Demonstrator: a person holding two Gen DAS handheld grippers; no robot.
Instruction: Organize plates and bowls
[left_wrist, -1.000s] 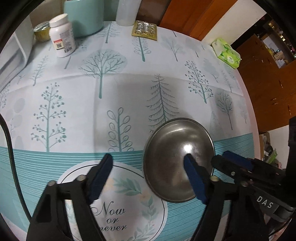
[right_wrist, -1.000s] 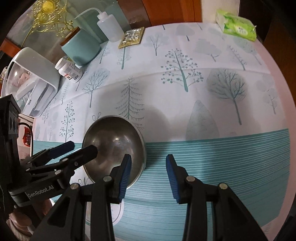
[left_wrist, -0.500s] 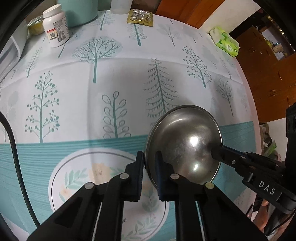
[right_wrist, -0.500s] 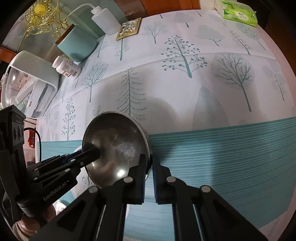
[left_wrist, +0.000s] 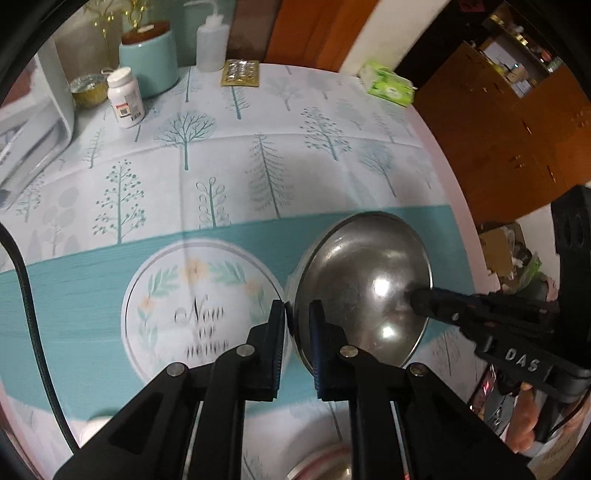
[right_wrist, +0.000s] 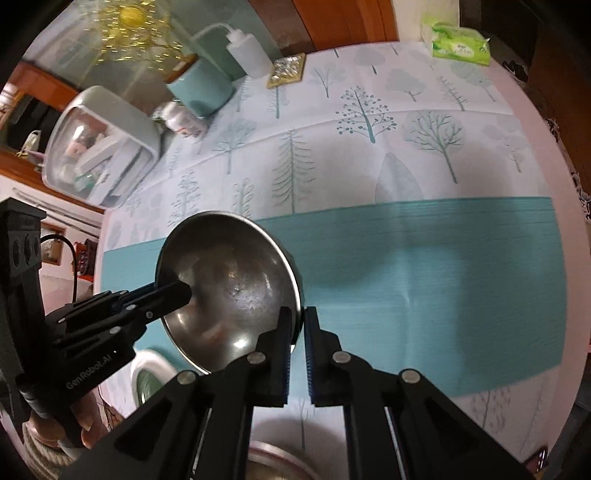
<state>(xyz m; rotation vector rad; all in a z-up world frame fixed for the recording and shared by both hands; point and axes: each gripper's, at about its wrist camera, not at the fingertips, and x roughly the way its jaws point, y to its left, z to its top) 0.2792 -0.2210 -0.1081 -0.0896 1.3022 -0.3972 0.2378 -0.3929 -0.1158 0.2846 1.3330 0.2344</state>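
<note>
A steel bowl (left_wrist: 365, 280) hangs tilted above the tree-print tablecloth (left_wrist: 229, 173), held from two sides. My left gripper (left_wrist: 297, 317) is shut on the bowl's left rim, one finger inside and one outside. My right gripper (right_wrist: 297, 325) is shut on the opposite rim of the same bowl (right_wrist: 229, 280). Each wrist view shows the other gripper reaching in over the rim: the right gripper (left_wrist: 417, 297) and the left gripper (right_wrist: 181, 291). Below, at the frame's bottom edge, part of a pink-rimmed bowl (left_wrist: 325, 463) shows, and a white dish with a green inside (right_wrist: 149, 373) lies beside it.
At the table's far side stand a white pill bottle (left_wrist: 125, 98), a teal canister (left_wrist: 149, 61), a squeeze bottle (left_wrist: 210, 42), a blister pack (left_wrist: 240, 72) and a green tissue pack (left_wrist: 389, 85). A white lidded box (right_wrist: 99, 147) sits at the left. Wooden cabinets (left_wrist: 517, 122) lie beyond the right edge.
Both grippers went from open beside the bowl to shut on its rim, then raised it off the cloth and carried it toward the near edge of the table.
</note>
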